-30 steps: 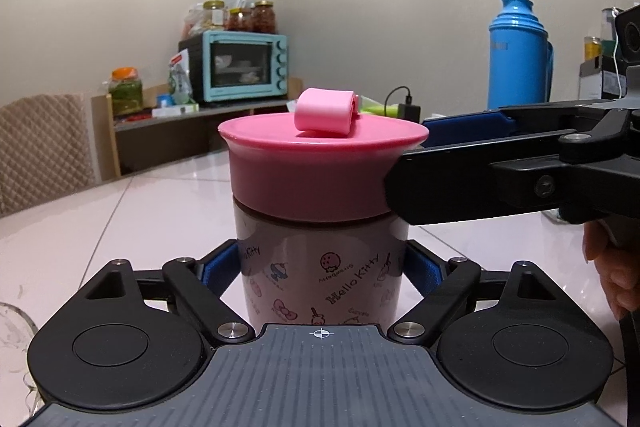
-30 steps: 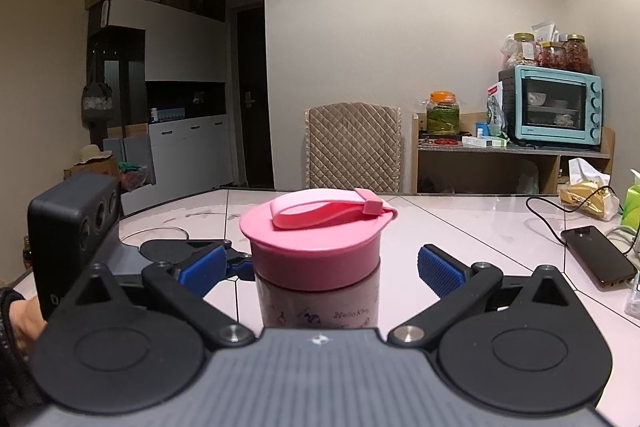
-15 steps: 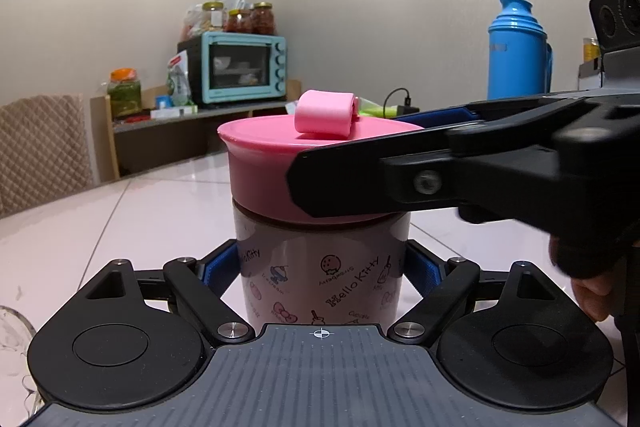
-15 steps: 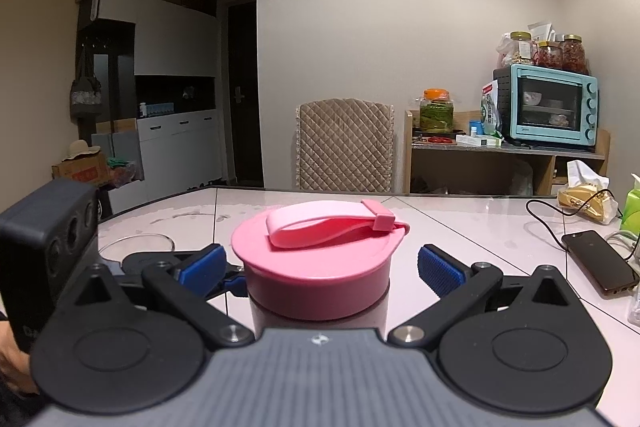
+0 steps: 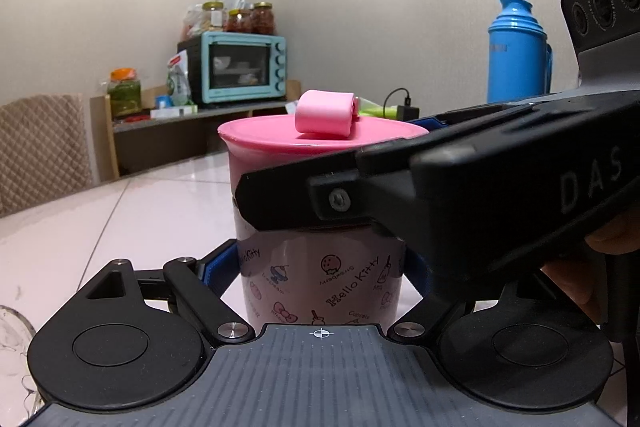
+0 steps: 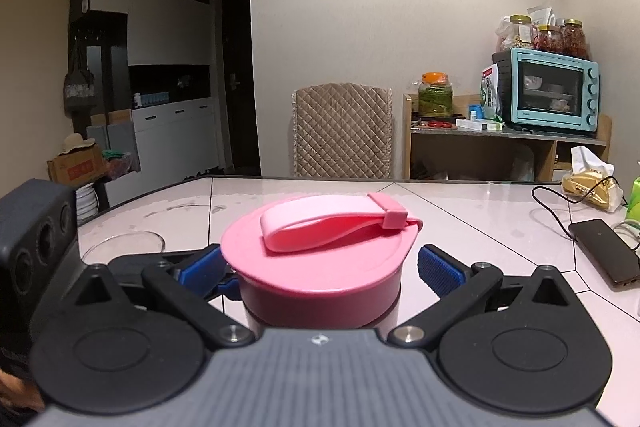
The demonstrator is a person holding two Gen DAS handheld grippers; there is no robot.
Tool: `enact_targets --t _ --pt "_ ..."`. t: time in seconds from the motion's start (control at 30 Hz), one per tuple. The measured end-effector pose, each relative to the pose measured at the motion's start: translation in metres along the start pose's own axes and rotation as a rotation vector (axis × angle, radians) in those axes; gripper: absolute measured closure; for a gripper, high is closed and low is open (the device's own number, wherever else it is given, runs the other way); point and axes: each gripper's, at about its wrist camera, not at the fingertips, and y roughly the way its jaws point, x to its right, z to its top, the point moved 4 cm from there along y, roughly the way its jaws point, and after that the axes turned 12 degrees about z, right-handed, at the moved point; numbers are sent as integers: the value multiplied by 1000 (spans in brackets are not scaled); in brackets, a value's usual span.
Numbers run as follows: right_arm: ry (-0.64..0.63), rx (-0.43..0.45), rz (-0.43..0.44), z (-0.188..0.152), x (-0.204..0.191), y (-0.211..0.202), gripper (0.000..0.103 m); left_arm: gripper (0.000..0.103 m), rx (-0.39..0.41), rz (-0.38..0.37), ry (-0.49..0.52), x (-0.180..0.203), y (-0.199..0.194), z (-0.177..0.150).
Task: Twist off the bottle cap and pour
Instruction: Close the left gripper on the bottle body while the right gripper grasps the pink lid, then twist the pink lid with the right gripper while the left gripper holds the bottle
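Standing upright on the pale counter [image 5: 120,227], a Hello Kitty bottle [image 5: 320,283] is seen from the left wrist, clamped at its lower body between the blue pads [image 5: 212,267] of the left tool [image 5: 320,267]. Its pink cap [image 5: 288,143] is crossed in front by a black finger of the right tool [image 5: 304,203], which reached only the cap's right edge a second earlier.

From the right wrist, the cap [image 6: 316,267] is seen between the right tool's [image 6: 320,267] spread blue pads [image 6: 438,269], neither visibly pressing on it. Compared with a second ago, the cap is nearer and further in between the pads.
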Motion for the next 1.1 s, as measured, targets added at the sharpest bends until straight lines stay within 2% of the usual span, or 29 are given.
enact_targets --t 0.3,0.6,0.83,1.1 --pt "14 -13 3 -1 1 5 2 13 0 0 -1 0 0 0" --pt "-8 -12 2 -1 0 6 16 13 0 0 -1 0 1 0" --pt "-35 -11 5 -3 -1 5 17 13 0 -1 1 0 1 0" --pt "-64 -18 68 -2 4 4 18 13 0 0 1 0 2 0"
